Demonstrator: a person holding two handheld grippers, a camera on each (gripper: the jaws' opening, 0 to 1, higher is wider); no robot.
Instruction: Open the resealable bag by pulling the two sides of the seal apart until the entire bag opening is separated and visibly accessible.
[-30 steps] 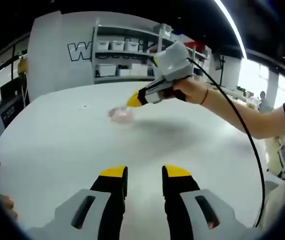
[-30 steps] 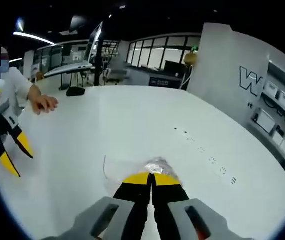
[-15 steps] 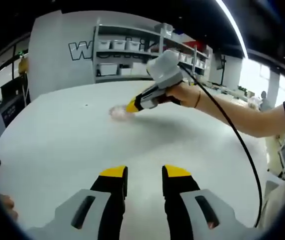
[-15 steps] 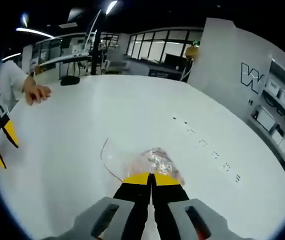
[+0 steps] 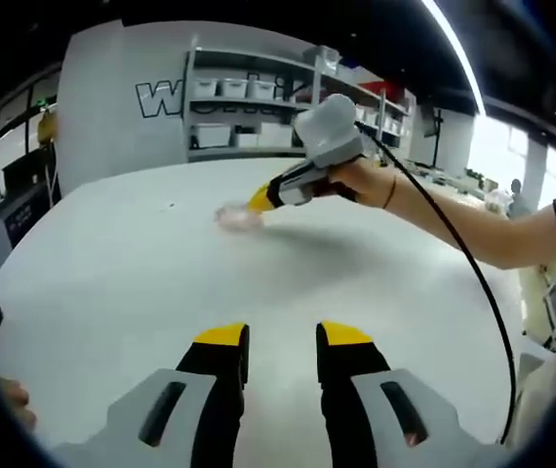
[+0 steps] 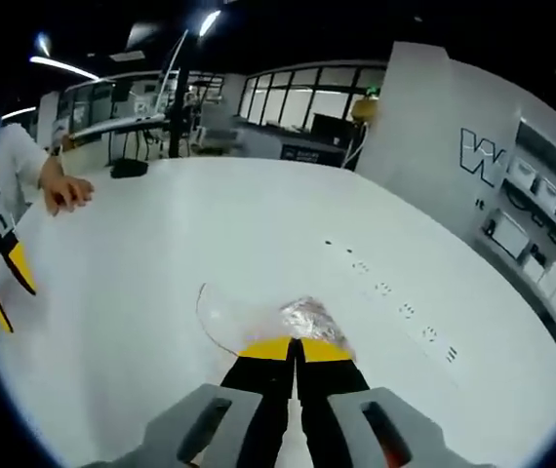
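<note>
Pinching the clear resealable bag [image 6: 258,322] on the white table [image 6: 161,234], the right gripper [image 6: 296,347] has its jaws pressed together on the plastic, hiding the seal. The left gripper [image 5: 282,337], jaws apart and empty, hovers well apart from the blurred bag.

Clear resealable bag [image 6: 258,320] with crinkled silvery contents lies flat on white table [image 6: 161,253].
</note>
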